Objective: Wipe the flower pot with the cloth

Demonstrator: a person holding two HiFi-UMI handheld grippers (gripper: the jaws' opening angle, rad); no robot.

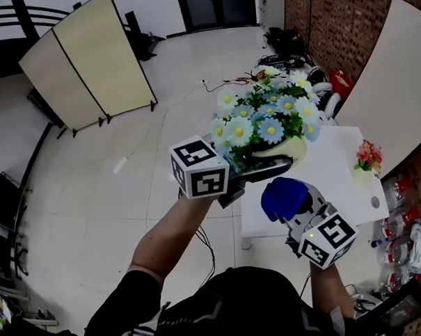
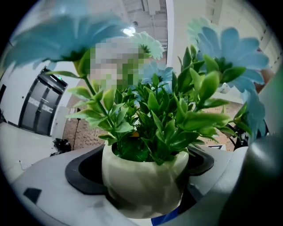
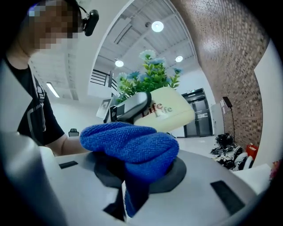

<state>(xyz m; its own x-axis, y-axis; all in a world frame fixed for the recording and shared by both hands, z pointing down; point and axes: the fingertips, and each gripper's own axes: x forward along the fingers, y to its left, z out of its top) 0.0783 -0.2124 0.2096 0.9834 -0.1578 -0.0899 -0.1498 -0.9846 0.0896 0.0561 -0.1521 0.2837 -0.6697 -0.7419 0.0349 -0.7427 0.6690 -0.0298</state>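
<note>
The left hand-held gripper [image 1: 261,170] was closed around the flower pot [image 2: 143,176], its jaws pressed against the pot's cream wall on both sides. It held the pot in the air, off the white counter [image 1: 343,175]. The pot was full of dense green leaves [image 2: 163,114], with pale blue and white daisy-like flowers [image 1: 267,112] rising above them and spreading wider than the rim. In the right gripper view the pot leaned to one side and showed the word "Life" printed in red on its wall.

The right hand-held gripper [image 1: 299,212] pinched the blue cloth [image 3: 132,145]. The cloth was bunched into a thick wad over the jaws, with one end hanging down between them. It sat just below and beside the pot, and I could not tell whether the two touched.

On the counter behind them stood a small pot of red and orange flowers [image 1: 367,157], well apart from the held pot.
</note>
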